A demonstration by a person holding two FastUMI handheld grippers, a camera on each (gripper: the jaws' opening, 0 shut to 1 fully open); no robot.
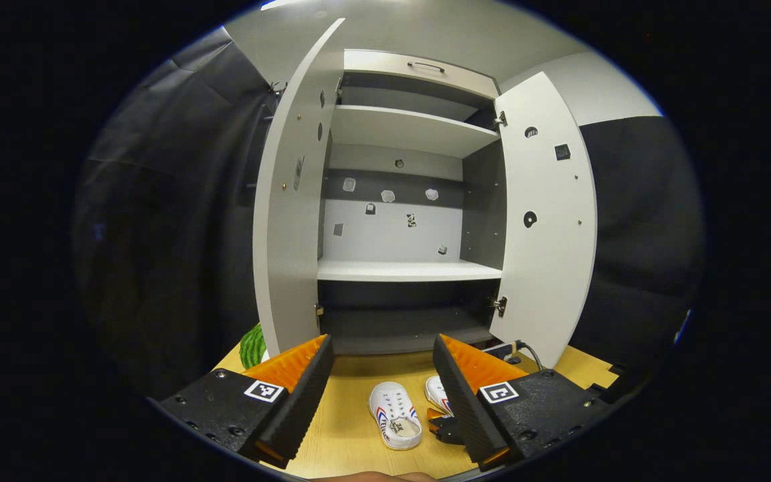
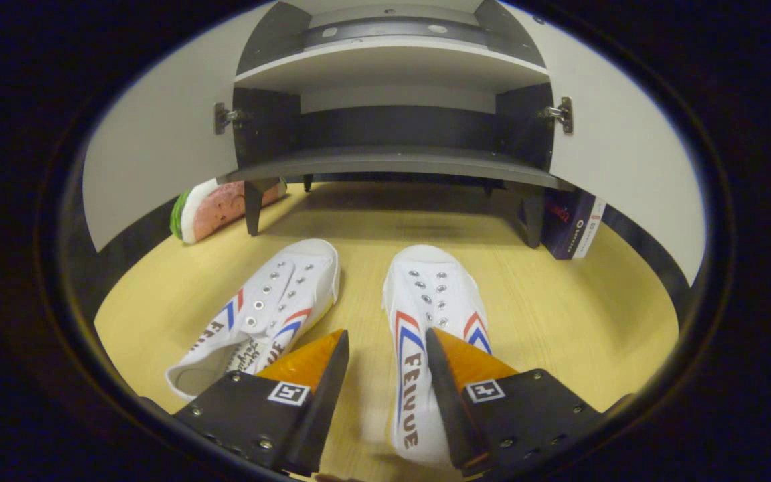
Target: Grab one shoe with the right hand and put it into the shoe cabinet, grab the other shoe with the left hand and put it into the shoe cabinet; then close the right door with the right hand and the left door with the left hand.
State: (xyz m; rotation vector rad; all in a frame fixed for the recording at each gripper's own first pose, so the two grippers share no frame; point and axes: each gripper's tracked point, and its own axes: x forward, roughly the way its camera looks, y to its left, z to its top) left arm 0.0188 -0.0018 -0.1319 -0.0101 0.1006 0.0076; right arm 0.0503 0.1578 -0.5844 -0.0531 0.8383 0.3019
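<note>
The right gripper (image 2: 385,355) is hanging low over the right shoe (image 2: 429,314), its fingers spread wide, 1 on each side of the shoe's left wall; whether either finger is touching the canvas I cannot tell. Nothing is being squeezed, so step 1, grabbing a shoe with the right hand, looks to be in hand and not done.

Both shoes are lying on the floor (image 2: 559,314) just in front of the cabinet (image 2: 392,161), toes pointing toward it. The left shoe (image 2: 272,308) is lying beside its mate, angled a little, apart from it.

The left gripper (image 1: 382,375) is waiting higher up, fingers gaping and empty, looking into the cabinet with both doors, left door (image 1: 288,221) and right door (image 1: 546,221), standing open. From there the left shoe (image 1: 395,415) is showing between its fingers, far below.

Next, I judge, the right fingers need to close on the shoe's wall, lift it, and carry it forward onto the bottom shelf (image 2: 392,164), which is sitting low and bare.
</note>
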